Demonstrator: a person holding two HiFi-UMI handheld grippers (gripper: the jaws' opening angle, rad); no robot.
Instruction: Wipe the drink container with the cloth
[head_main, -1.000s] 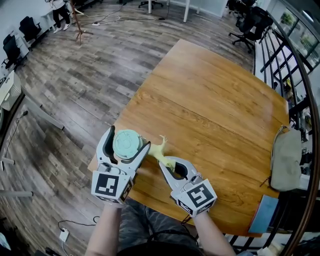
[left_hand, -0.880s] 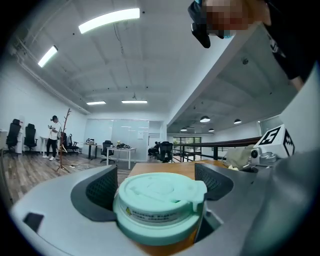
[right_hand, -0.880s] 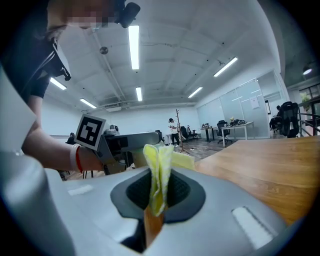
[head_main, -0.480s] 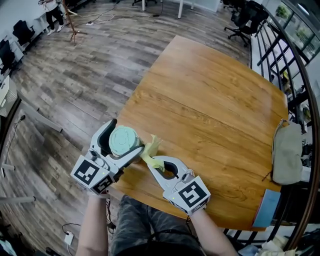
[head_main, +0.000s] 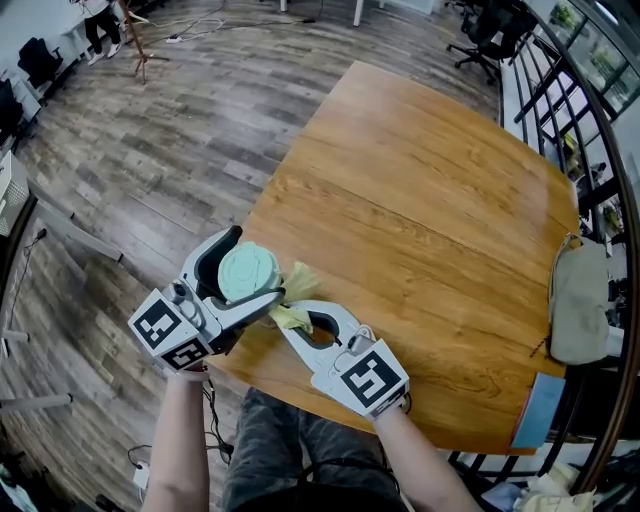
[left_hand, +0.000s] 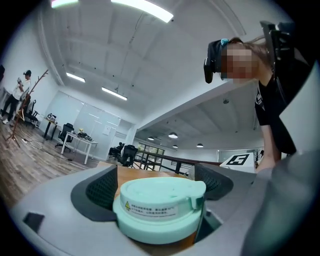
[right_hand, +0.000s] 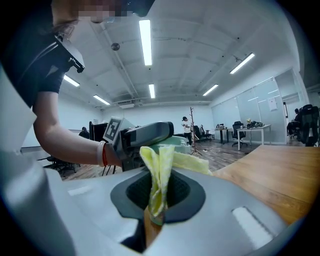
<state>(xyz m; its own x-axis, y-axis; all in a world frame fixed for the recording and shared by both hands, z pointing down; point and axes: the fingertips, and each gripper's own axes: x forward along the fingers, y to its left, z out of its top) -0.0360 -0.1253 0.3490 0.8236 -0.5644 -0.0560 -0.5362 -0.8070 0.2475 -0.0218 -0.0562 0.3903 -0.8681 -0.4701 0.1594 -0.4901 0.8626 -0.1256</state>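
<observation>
Mint-green lid over an amber-brown body: drink container (head_main: 248, 272), lower left of centre in the head view, at the near left corner of the bench (head_main: 430, 200). Not clear whether resting on the bench or lifted off it. Upright, lid facing up; small printed label on the lid's rim in the left gripper view (left_hand: 160, 202).

Left claw (head_main: 256, 262): closed round the container just under the lid, one dark ribbed pad on each side (left_hand: 157, 187). Marker cube (head_main: 170, 330) at its rear, lower left of the frame.

Yellow cloth (head_main: 300, 278): bunched, just right of the container; actual contact too fine to resolve. In the right gripper view, folded strip (right_hand: 157, 175) standing up through the middle of the frame, loose end falling away towards the container behind.

Right claw (head_main: 290, 318): pinching the cloth between its pads (right_hand: 160, 192), pointing up and left at the container. Marker cube (head_main: 365, 378) behind it, bottom centre.

Bench: orange-brown wood grain, filling the centre and upper right. Beige bag (head_main: 578, 305) at its right edge, well apart from both claws. Blue flat item (head_main: 535, 410) just below the bag.

Surroundings: grey plank floor (head_main: 150, 130), upper left; black office chairs (head_main: 495, 45), top right; dark railing (head_main: 600, 150) along the right edge.
</observation>
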